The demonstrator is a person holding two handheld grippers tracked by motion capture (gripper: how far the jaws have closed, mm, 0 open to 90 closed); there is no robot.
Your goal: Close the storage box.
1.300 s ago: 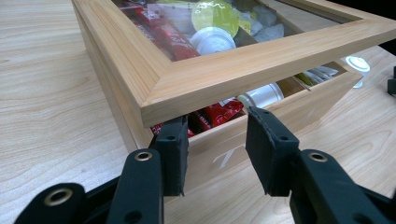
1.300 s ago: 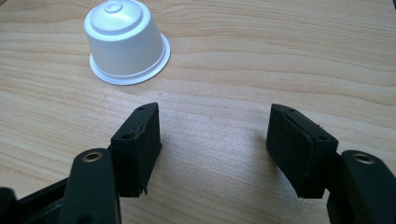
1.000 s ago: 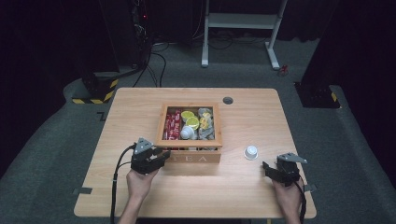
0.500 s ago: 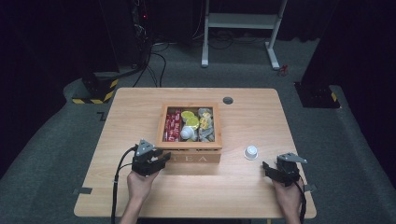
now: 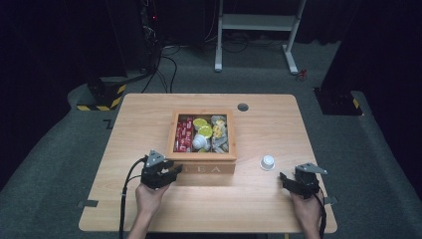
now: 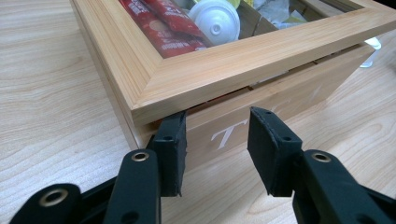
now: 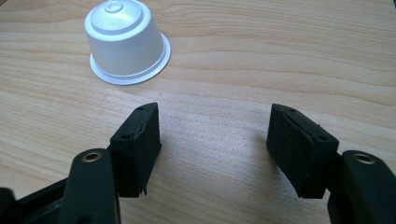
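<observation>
A wooden tea box (image 5: 201, 169) with a framed window lid stands mid-table, with red sachets, yellow packets and a white capsule inside. My left gripper (image 5: 175, 171) is at the box's front left corner. In the left gripper view its jaws (image 6: 217, 135) reach just under the lid's rim (image 6: 243, 70), by the letter T. They have just been opening a little, and nothing is pinched between the pads. My right gripper (image 5: 284, 179) rests open near the table's front right with only bare wood between its pads (image 7: 215, 126). A white capsule (image 7: 126, 42) stands upside down just beyond it (image 5: 267, 162).
A round cable hole (image 5: 243, 106) sits behind the box. The table's front edge (image 5: 209, 230) runs close under both hands. A white desk frame (image 5: 259, 22) and black-and-yellow striped bases (image 5: 102, 97) stand on the dark floor beyond.
</observation>
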